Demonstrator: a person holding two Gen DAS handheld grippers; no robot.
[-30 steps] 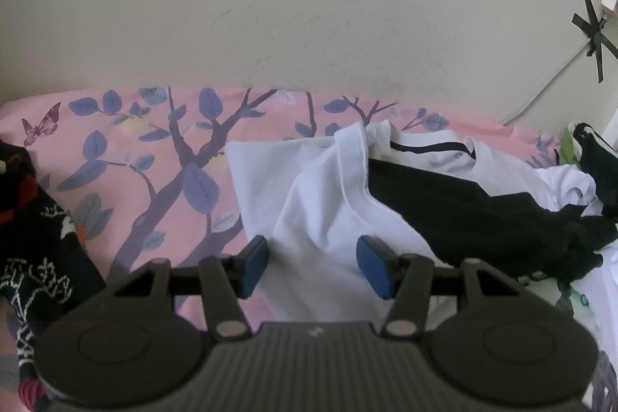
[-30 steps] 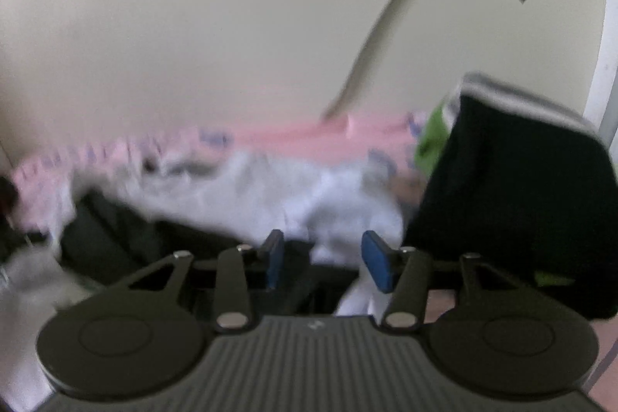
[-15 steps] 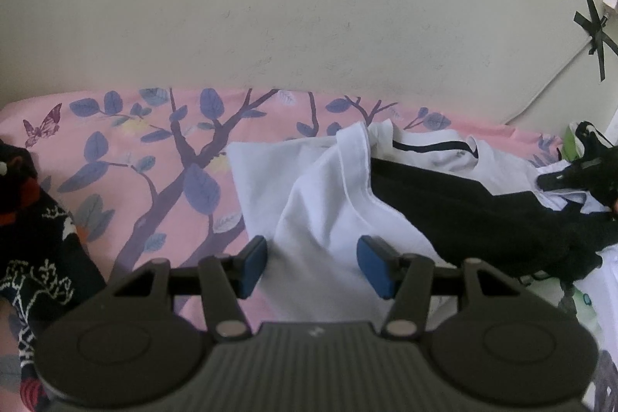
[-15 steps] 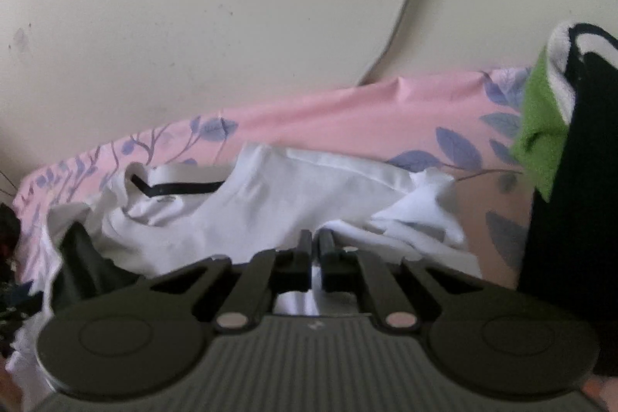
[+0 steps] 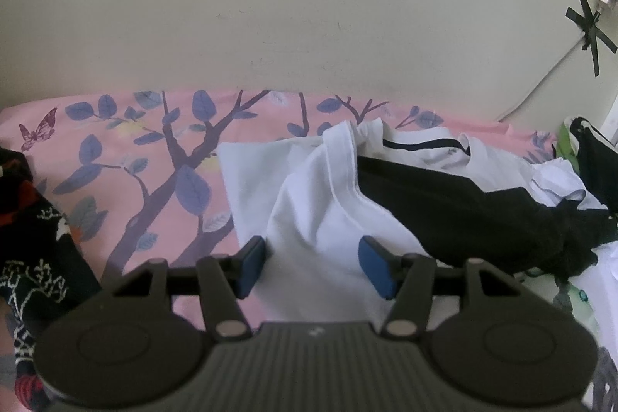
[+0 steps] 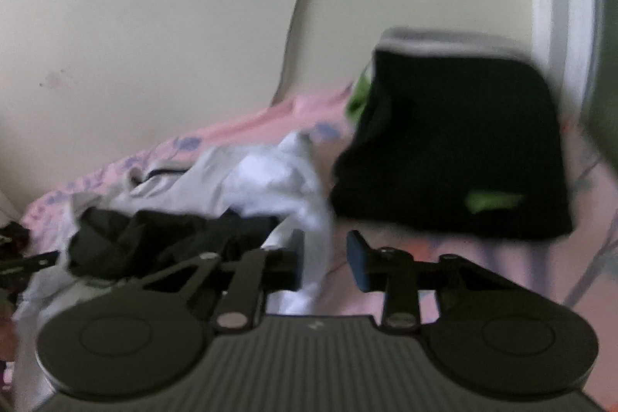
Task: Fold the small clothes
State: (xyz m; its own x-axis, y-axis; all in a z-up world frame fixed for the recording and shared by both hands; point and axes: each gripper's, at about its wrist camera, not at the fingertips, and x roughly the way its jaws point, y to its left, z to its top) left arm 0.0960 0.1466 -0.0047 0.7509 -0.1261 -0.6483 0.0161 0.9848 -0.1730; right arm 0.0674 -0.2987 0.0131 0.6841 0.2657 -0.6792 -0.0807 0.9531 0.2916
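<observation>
White t-shirt spread on pink floral bedsheet, black garment draped across its right side; left gripper hovering over the shirt's lower part, jaws spread, pinching nothing; right gripper opening, blurred white cloth between its jaws, beside folded black garment.

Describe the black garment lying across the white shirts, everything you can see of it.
The black garment looks like thin, soft, matte fabric, crumpled rather than folded. In the left wrist view it lies as a long diagonal band over the white shirt, bunching into a wrinkled knot at its right end. A black-trimmed white collar shows just beyond it. Neither pair of tongs touches it. What kind of garment it is cannot be told.
</observation>
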